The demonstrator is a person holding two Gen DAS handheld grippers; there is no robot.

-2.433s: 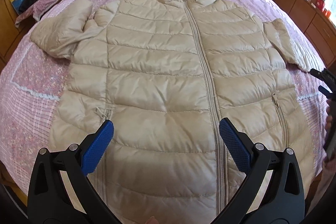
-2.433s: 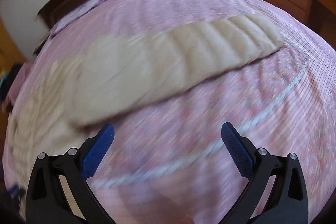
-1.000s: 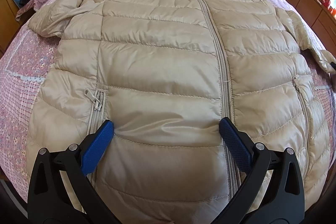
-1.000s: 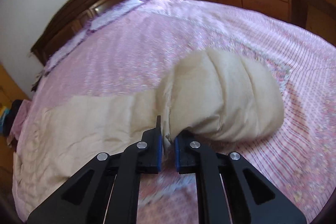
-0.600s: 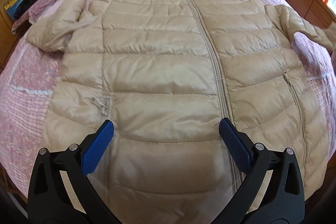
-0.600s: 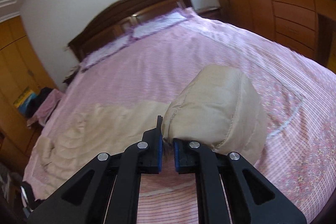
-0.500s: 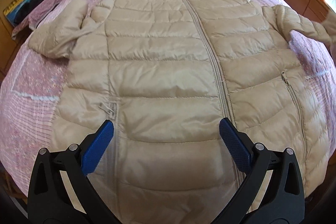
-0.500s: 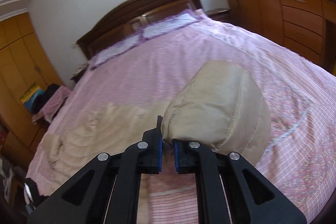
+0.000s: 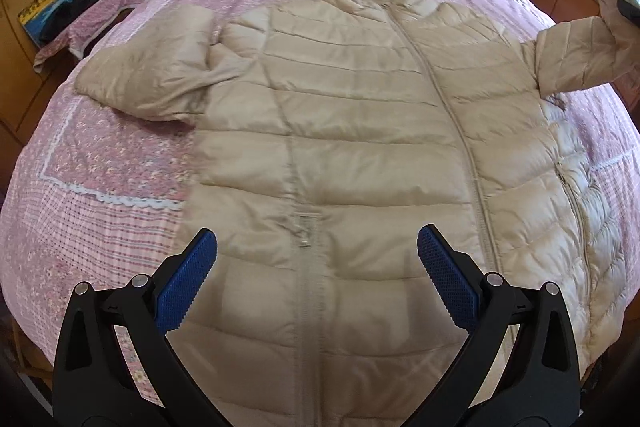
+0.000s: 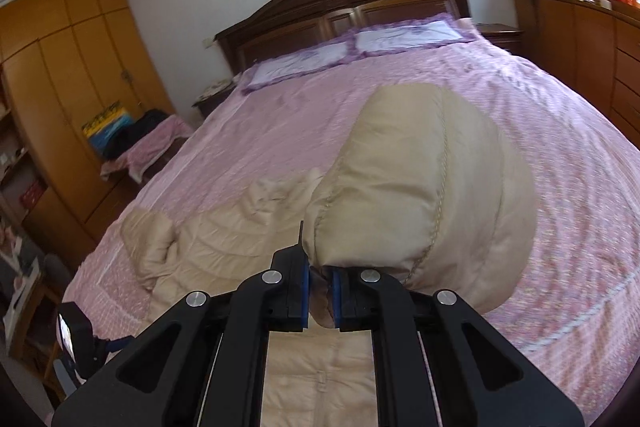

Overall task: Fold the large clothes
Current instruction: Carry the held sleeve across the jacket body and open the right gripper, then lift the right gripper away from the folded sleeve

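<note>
Since the frame of half a second ago, the right sleeve (image 9: 576, 55) has risen further off the bed (image 9: 120, 155) at the upper right of the left wrist view, its cuff now pulled up toward the frame edge, and the jacket (image 9: 360, 147) sits a little farther right in the picture.

Left wrist view: the beige quilted jacket lies face up across the middle of the frame, zipped, collar toward the pillows at the top. Its left sleeve (image 9: 152, 75) lies bent and rumpled at the upper left. The left gripper (image 9: 316, 267) hangs over the hem at the bottom centre, spread wide and holding nothing; its blue pads (image 9: 188, 283) are finely textured.

Right wrist view: the right gripper (image 10: 320, 291) at the lower centre is clamped narrowly on the cuff of the right sleeve (image 10: 420, 187), which balloons above it as a puffy, rounded bundle with stitched seams. The jacket body (image 10: 224, 247) spreads at the lower left on the pink patterned bedspread.

Judging by this, folding has only begun: one sleeve is lifted but not yet laid over the chest, and the other sleeve and the body folds remain. The shell looks smooth, slippery and springy, so folds may puff open.
</note>
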